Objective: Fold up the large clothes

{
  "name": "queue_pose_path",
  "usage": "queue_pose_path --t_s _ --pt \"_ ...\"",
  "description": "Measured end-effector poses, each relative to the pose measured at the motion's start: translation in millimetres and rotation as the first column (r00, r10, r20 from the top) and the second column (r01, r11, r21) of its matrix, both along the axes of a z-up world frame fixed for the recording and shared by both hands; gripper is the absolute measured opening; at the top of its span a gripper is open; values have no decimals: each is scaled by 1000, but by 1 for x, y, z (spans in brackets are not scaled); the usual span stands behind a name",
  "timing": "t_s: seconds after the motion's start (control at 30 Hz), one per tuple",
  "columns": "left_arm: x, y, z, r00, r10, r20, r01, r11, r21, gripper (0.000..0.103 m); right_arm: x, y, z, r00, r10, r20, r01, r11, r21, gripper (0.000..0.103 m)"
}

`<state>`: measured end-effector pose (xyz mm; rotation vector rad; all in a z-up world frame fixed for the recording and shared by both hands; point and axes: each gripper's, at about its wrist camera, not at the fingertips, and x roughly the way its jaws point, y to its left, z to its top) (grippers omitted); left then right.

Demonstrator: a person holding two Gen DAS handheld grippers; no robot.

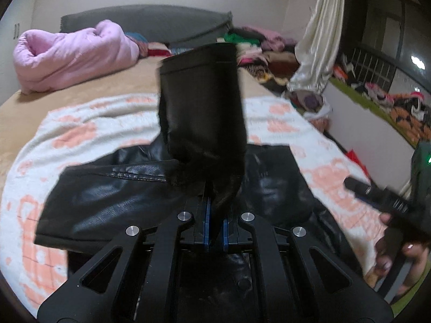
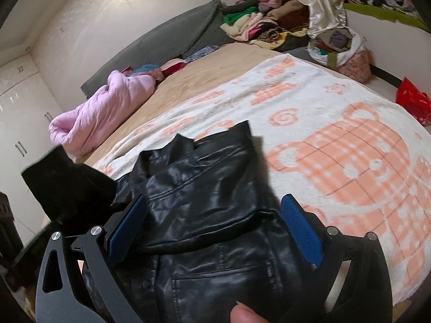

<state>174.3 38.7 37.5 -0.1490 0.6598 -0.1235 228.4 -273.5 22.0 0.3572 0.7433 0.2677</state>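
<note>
A black leather jacket [image 1: 115, 204] lies spread on a white and peach blanket [image 1: 67, 132] on the bed. My left gripper [image 1: 215, 210] is shut on one sleeve [image 1: 204, 113], which stands up in front of the camera and hides the middle of the bed. In the right wrist view the same jacket [image 2: 215, 231] lies under my right gripper [image 2: 215, 215], whose blue pads [image 2: 301, 231] stand wide apart above the leather with nothing pinched. The raised sleeve [image 2: 70, 188] shows at the left there. A hand holds the right gripper [image 1: 377, 196] at the left view's right edge.
A rolled pink quilt [image 1: 72, 53] lies at the head of the bed by a grey headboard [image 1: 145, 21]. Piled clothes [image 2: 264, 24], a cream curtain [image 1: 320, 40] and a full bag [image 2: 339, 51] crowd the far right. A red bag [image 2: 412, 99] sits past the bed's right edge.
</note>
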Motion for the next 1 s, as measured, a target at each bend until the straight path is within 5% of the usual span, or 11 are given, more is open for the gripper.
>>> queue_pose_path --t_s 0.5,0.53,0.63,0.83,0.9,1.0 --pt "9 -33 -66 985 -56 -160 78 989 130 9 9 -10 -11 999 7 -50 -4 998 57 99" --pt "9 -35 -69 984 -64 -166 87 987 133 12 10 -7 -13 998 23 -62 -18 997 69 99" --pt "6 -36 -74 981 -80 -177 106 983 147 53 17 7 -22 989 94 -111 -80 990 119 99" --pt "-8 -34 -68 974 -122 -191 152 977 152 73 31 42 -41 957 211 -198 -173 966 193 97" --pt "-17 -33 -63 971 -155 -183 182 973 141 87 34 50 -46 946 245 -213 -198 956 218 90" --pt "-29 -23 -51 967 -193 -165 210 974 87 90 39 60 -57 927 278 -252 -211 942 262 81"
